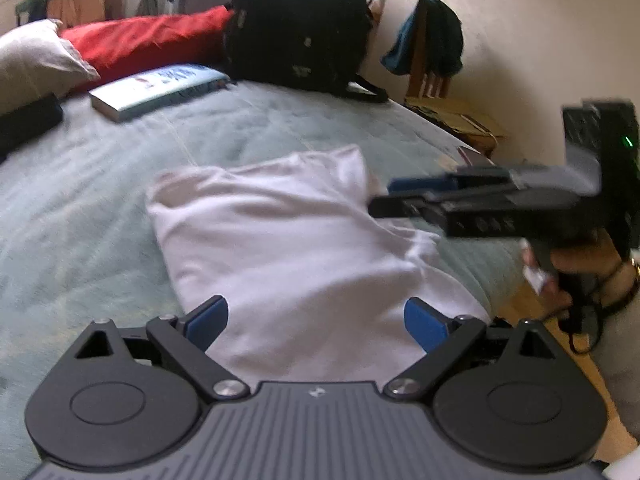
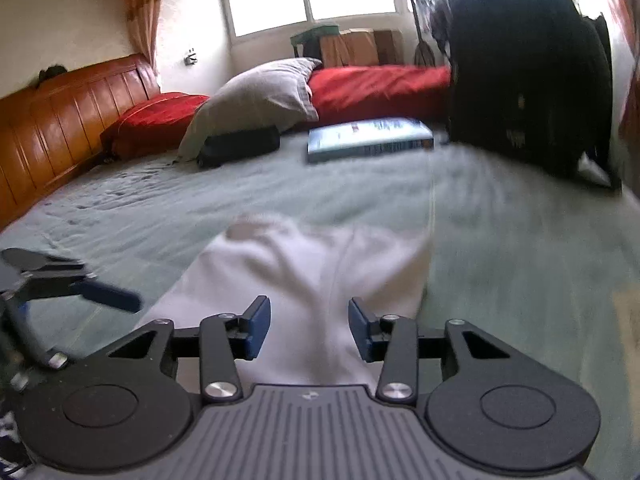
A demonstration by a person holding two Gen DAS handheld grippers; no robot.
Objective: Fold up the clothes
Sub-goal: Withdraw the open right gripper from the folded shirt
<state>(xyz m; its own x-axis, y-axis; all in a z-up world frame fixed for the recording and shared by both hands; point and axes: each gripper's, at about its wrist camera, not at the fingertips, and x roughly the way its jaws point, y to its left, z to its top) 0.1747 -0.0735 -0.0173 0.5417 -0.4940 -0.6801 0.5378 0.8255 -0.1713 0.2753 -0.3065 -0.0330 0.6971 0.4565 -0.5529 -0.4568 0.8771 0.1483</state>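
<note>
A white garment (image 1: pixel 288 240) lies folded into a long rectangle on the pale green bedspread (image 1: pixel 80 208). My left gripper (image 1: pixel 316 320) hovers over the garment's near end with its blue pads wide apart and nothing pressed between them. My right gripper (image 1: pixel 384 196) reaches in from the right at the garment's far right corner, held by a hand. In the right wrist view the right gripper (image 2: pixel 310 332) stands open above the white garment (image 2: pixel 304 264), and its pads do not touch the cloth. One blue-padded finger (image 2: pixel 112 296) of the left gripper shows at the left.
At the far side of the bed lie a book (image 1: pixel 160 88), a tall black backpack (image 1: pixel 300 24), a grey pillow (image 2: pixel 260 96), red cushions (image 2: pixel 380 88) and a black case (image 2: pixel 240 146). A wooden headboard (image 2: pixel 60 120) runs along the left. A chair (image 1: pixel 432 64) with clothing draped on it stands off the bed's right edge.
</note>
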